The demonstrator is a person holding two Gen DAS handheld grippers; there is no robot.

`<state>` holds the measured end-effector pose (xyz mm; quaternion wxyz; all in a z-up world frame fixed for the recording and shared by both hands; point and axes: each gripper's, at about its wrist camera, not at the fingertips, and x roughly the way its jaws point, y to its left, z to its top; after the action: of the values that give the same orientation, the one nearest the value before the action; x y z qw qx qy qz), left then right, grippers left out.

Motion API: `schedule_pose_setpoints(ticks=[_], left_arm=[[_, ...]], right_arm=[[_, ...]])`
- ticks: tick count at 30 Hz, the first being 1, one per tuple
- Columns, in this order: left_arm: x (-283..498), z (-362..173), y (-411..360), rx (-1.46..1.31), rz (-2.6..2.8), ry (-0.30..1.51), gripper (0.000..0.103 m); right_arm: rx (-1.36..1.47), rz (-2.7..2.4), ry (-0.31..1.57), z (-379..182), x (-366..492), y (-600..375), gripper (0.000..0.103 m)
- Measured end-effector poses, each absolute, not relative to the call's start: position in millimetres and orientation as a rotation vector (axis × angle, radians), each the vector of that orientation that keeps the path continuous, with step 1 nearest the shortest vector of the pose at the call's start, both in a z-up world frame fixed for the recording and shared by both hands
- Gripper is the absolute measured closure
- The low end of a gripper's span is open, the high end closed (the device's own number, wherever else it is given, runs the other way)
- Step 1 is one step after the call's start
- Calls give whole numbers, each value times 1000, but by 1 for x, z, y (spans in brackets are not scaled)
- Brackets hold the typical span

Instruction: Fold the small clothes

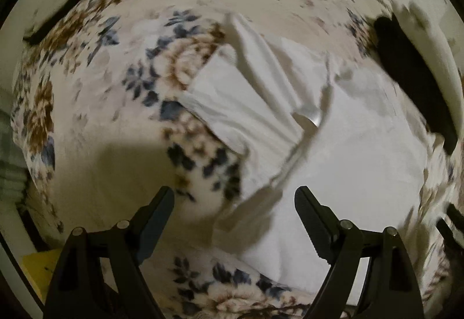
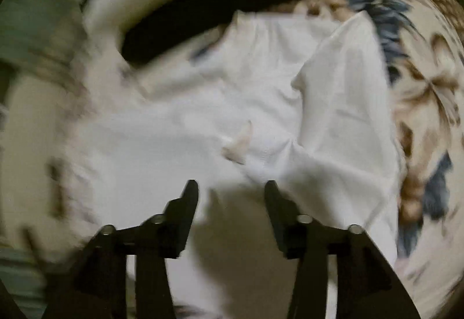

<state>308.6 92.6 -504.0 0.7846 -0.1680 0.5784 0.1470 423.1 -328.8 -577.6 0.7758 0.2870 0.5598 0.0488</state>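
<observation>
Currently both frames are motion-blurred: a rumpled white cotton garment (image 1: 333,145) lies spread on a cream fleece blanket with blue and brown flowers (image 1: 95,116), one flap folded over toward the middle, a long black object (image 1: 414,87) lying just past its far edge (identity unclear). Left gripper (image 1: 234,197) hangs over the garment's near edge, fingers wide apart and holding nothing. Right gripper (image 2: 231,188) sits above the white cloth (image 2: 203,116), fingers likewise parted and empty.
</observation>
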Motion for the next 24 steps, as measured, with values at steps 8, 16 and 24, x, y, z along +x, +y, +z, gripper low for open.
schedule_pose_setpoints(ticks=[8,16,24], left_arm=[[310,-520,149,-633,388,1175,18],[332,-567,186,-1013,448,1089,20],[336,-543,167,-891,450,1001,83]], right_arm=[[821,-33,1156,-588,410,-386,39],[771,-31,1292,-644,412,-363,39],[782,-70,1286,-624,412,-362,39]])
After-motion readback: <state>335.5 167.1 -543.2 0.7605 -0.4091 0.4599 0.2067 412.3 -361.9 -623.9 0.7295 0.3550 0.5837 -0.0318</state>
